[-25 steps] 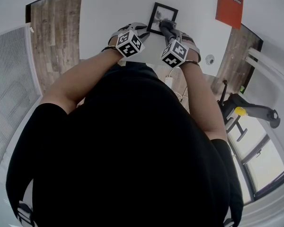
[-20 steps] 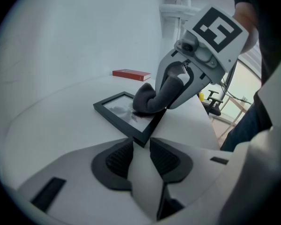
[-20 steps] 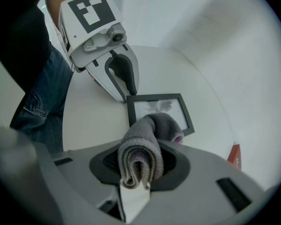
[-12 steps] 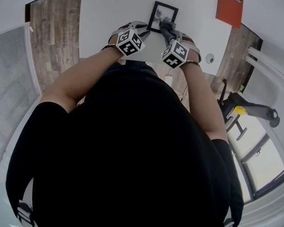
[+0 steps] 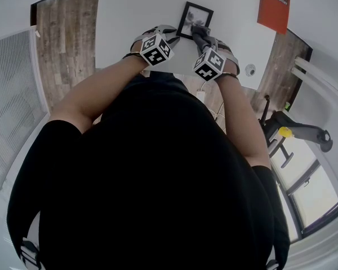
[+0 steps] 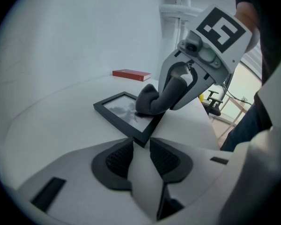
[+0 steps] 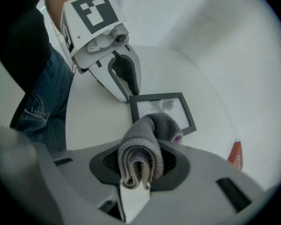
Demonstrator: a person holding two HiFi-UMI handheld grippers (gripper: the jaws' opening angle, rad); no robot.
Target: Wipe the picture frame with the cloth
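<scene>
On the white table [image 5: 135, 21], a black picture frame [image 6: 113, 108], flat on its back, glass up, with a pale grey smudge of a picture under the glass.

At the frame's nearest corner, the left gripper [image 6: 141, 149]: jaws only a little apart, the corner lodged right at their mouth, between the two ribbed pads [image 6: 118, 159]. Touching or very nearly so (no telling from either view whether the pads actually press on it).

Opposite, the right gripper [image 7: 139, 162], tipped steeply down over the frame, jaws closed on a folded grey cloth [image 7: 147, 139]. Gripped across the fold, with a purplish inner side on show between the layers. Free end of the cloth bulging forward out of the jaws and down onto the glass, by the frame edge nearest that gripper. In the left gripper view, the same cloth end pressed on the right-hand part of the glass, close to the lodged corner.

Both grippers close together in the head view, marker cubes [image 5: 156, 49] side by side, at the end of bare forearms [image 5: 101, 86] reaching out from a black top [image 5: 158, 179].

Farther along the table, well apart from the frame, a flat red object [image 6: 131, 74]. Beyond the table edge, wood-look floor [image 5: 67, 44] and a black office chair [image 6: 214, 108].
</scene>
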